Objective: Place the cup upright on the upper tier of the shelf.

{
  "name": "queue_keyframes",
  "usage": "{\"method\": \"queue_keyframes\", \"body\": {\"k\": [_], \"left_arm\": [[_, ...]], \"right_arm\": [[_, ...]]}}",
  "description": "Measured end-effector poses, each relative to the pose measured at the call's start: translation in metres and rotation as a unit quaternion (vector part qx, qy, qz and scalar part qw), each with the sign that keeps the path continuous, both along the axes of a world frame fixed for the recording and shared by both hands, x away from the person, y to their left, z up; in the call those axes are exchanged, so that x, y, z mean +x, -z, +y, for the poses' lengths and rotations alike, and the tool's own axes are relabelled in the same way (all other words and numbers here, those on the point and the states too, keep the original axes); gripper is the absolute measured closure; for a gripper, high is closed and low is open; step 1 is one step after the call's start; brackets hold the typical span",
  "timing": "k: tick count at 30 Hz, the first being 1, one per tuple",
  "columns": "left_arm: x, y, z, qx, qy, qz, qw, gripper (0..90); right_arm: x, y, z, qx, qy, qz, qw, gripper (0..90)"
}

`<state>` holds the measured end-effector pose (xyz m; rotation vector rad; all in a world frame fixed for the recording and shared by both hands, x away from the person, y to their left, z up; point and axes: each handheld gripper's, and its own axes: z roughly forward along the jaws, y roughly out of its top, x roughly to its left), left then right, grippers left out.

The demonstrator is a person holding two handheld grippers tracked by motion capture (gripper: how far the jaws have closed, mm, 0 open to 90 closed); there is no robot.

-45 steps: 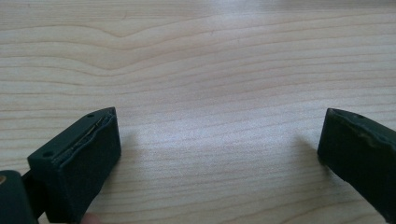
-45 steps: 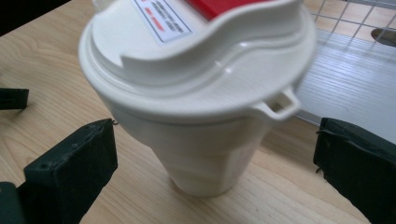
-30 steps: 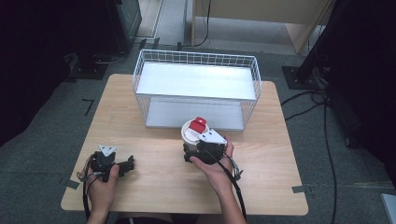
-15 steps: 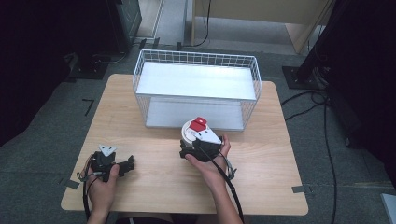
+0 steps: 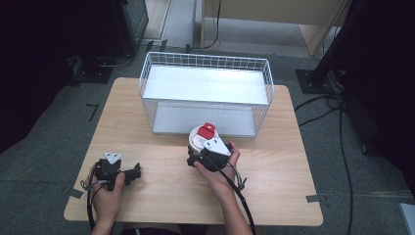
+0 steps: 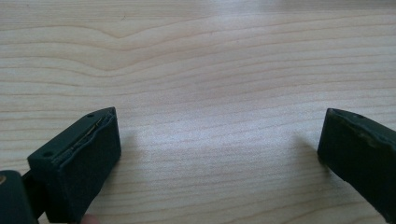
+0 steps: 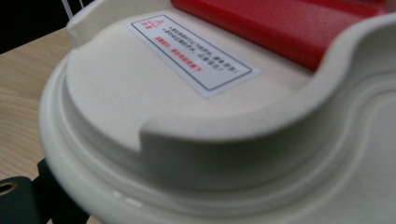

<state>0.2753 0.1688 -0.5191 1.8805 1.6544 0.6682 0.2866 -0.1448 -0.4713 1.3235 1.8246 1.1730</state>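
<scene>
currently the white lid (image 5: 199,137) with red tab is clamped by the right gripper (image 5: 203,152) near the wire basket (image 5: 205,85); left gripper (image 5: 128,174) is held released on the table (image 5: 274,166).

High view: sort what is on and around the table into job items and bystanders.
In the job:
- white lid with a red tab, up against the right gripper
- wire basket, just behind the lid

Bystanders:
- left gripper, jaws wide apart over bare wood
- table
- black stand base and cables on the floor
</scene>
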Motion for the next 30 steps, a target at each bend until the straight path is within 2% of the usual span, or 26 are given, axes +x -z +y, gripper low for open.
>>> {"method": "queue_keyframes", "body": {"k": [3, 6, 9, 13, 15, 17, 19, 24, 26, 30], "left_arm": [[0.000, 0.000, 0.000, 0.000, 0.000, 0.000, 1.0000, 0.0], [0.000, 0.000, 0.000, 0.000, 0.000, 0.000, 1.0000, 0.0], [0.000, 0.000, -0.001, -0.001, -0.001, -0.001, 1.0000, 0.0], [0.000, 0.000, -0.001, -0.001, -0.001, -0.001, 1.0000, 0.0], [0.000, 0.000, -0.001, -0.001, 0.000, -0.001, 1.0000, 0.0], [0.000, 0.000, -0.001, -0.001, 0.000, -0.001, 1.0000, 0.0], [0.000, 0.000, -0.001, -0.001, -0.001, -0.001, 1.0000, 0.0], [0.000, 0.000, -0.001, -0.001, 0.000, 0.000, 1.0000, 0.0], [0.000, 0.000, -0.001, -0.001, 0.000, 0.000, 1.0000, 0.0], [0.000, 0.000, -0.001, -0.001, 0.000, 0.000, 1.0000, 0.0]], "right_arm": [[-0.001, -0.001, 0.001, -0.001, -0.005, -0.002, 1.0000, 3.7], [-0.002, -0.005, 0.001, 0.008, -0.009, -0.004, 0.9999, 4.0], [-0.005, -0.013, 0.000, 0.010, -0.007, -0.018, 0.9998, 7.0], [-0.005, -0.018, -0.002, 0.014, -0.010, -0.020, 0.9997, 7.4], [-0.005, -0.018, -0.001, 0.004, -0.007, -0.017, 0.9998, 7.7], [-0.005, -0.016, -0.002, 0.010, -0.007, -0.018, 0.9998, 8.0], [-0.007, -0.018, -0.003, 0.021, -0.009, -0.030, 0.9993, 8.5], [-0.010, -0.027, -0.002, 0.021, -0.010, -0.048, 0.9986, 11.5], [-0.011, -0.035, -0.004, 0.036, -0.013, -0.052, 0.9979, 11.6], [-0.011, -0.042, -0.004, 0.033, -0.014, -0.066, 0.9972, 11.7]]}}
